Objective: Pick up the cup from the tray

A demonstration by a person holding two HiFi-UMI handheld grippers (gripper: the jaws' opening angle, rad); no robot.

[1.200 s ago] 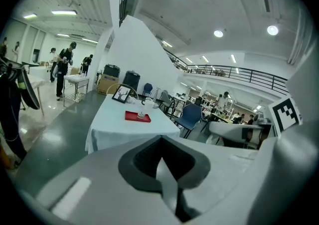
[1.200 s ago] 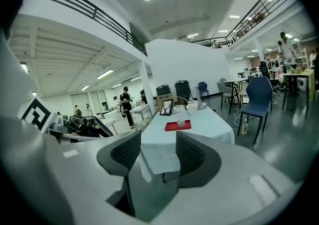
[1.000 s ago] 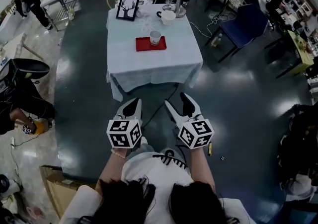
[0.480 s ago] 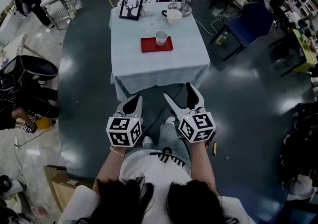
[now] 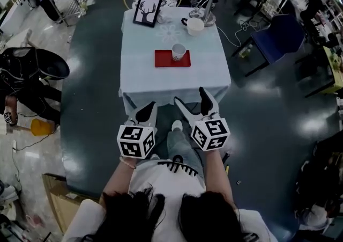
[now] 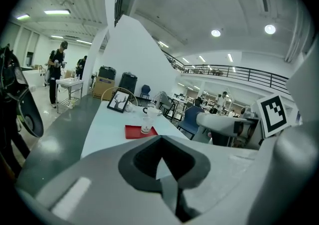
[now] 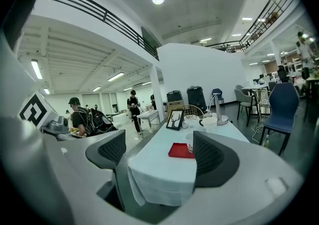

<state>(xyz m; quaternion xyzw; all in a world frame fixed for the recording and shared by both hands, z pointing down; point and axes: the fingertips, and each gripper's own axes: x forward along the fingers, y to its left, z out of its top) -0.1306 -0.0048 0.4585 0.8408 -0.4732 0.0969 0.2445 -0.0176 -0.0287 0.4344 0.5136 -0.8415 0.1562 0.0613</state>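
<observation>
My left gripper (image 5: 145, 111) is clenched, its dark pads meeting at the tips with nothing caught in them. My right gripper (image 5: 192, 100) is released: its jaws have just been opening and now stand wide apart, with only open air between them. Both point ahead and slightly down, side by side, just short of the near edge of a table (image 5: 161, 82) under a pale cloth. Well ahead of both jaws, out on that cloth, lies a red tray (image 5: 164, 59), and the cup (image 5: 178, 51) stands upright on the end of the tray nearer my right gripper, untouched. Seen along my right jaws, the tray lies between the two pads and the cup is half hidden by the right-hand pad. Beyond the tray, at the far edge, stand a framed deer picture (image 5: 147, 10) ahead of my left gripper and a white mug (image 5: 195, 25) beside a desk lamp (image 5: 208, 9) ahead of my right. Off to my right, clear of the table, is a blue chair (image 5: 281, 34).
</observation>
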